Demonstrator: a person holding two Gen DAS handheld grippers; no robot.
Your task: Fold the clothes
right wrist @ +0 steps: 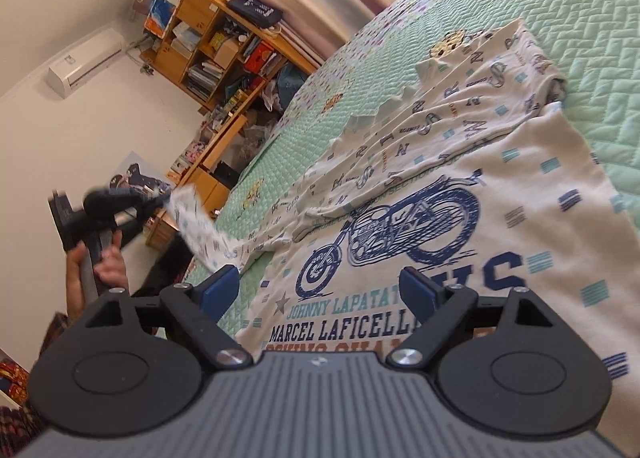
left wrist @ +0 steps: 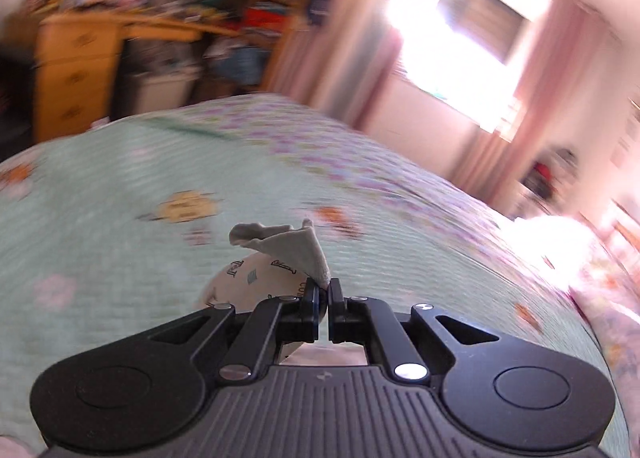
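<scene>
where a green quilt (right wrist: pixel 592 18) covers the bed, left gripper (left wrist: pixel 324 290) pinching shirt sleeve (left wrist: pixel 296 246), right gripper (right wrist: pixel 320 290) open, bookshelf (right wrist: pixel 212 38) behind

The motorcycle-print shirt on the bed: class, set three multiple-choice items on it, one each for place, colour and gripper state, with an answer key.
1. The shirt lies on:
A quilt
B desk
C floor

2. Its motorcycle print is:
A red
B blue
C green

3. The left gripper is:
A open, empty
B out of view
C shut on the sleeve

Key:
1 A, the green quilt shows around the shirt.
2 B, drawn in dark blue.
3 C, the sleeve is pinched between closed jaws.
</scene>
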